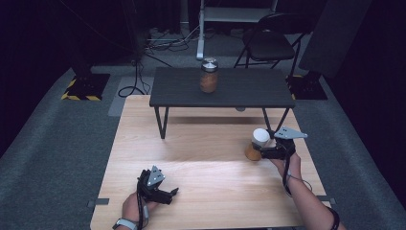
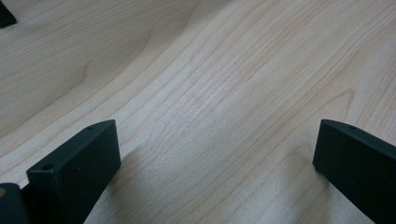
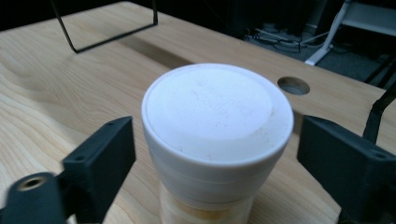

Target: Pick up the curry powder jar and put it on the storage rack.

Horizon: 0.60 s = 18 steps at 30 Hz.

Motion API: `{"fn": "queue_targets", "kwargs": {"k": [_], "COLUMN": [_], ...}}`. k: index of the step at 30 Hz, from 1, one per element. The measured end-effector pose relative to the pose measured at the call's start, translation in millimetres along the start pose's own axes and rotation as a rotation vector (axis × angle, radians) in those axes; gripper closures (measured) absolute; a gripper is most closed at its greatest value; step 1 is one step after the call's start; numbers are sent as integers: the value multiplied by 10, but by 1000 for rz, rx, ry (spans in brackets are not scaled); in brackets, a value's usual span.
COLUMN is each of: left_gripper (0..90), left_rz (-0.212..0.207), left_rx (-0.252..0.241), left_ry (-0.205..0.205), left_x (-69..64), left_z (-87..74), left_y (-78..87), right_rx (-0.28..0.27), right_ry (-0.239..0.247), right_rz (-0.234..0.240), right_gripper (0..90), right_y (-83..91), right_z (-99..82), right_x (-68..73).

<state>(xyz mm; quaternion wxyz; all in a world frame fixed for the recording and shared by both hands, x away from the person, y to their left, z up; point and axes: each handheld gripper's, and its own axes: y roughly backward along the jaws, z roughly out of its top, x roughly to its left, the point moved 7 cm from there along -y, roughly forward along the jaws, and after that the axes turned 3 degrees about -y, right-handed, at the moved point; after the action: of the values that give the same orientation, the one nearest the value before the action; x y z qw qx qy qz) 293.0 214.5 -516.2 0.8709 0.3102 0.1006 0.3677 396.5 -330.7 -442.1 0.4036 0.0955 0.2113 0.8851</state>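
Two black jaws of the right gripper [image 3: 212, 154] flank a white-lidded jar [image 3: 217, 135] at the wooden table's [image 1: 206, 158] right side, a sliver short of contact; squeezing squarely on the lid rim looks wisest. Left gripper [image 1: 167, 194] rests open nearby.

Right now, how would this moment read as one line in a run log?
right gripper: jaws around white-lidded jar, small gaps, no grip yet | left gripper: open over wooden table | metal-lidded jar: on dark shelf
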Motion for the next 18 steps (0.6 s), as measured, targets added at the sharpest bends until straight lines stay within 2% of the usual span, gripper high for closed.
{"fn": "queue_targets", "kwargs": {"k": [3,7,10,18], "left_gripper": [2,2,2,2], "left_rz": [15,35,34,53], "left_rx": [-12,-23,-22,-29], "left_ry": [-13,-27,-25,-34], "left_x": [-32,-68,-65,-98], "left_z": [-15,-26,-25,-33], "left_y": [6,13,12,15], "right_rx": [14,11,18,27], "right_ry": [-4,-30,-27,-39], "right_rz": [-11,15,36,28], "right_gripper": [200,230,319,332], "right_y": [-28,-46,-43,-39], "right_z": [3,-18,-6,18], "right_x": [-5,-54,-55,-27]}}
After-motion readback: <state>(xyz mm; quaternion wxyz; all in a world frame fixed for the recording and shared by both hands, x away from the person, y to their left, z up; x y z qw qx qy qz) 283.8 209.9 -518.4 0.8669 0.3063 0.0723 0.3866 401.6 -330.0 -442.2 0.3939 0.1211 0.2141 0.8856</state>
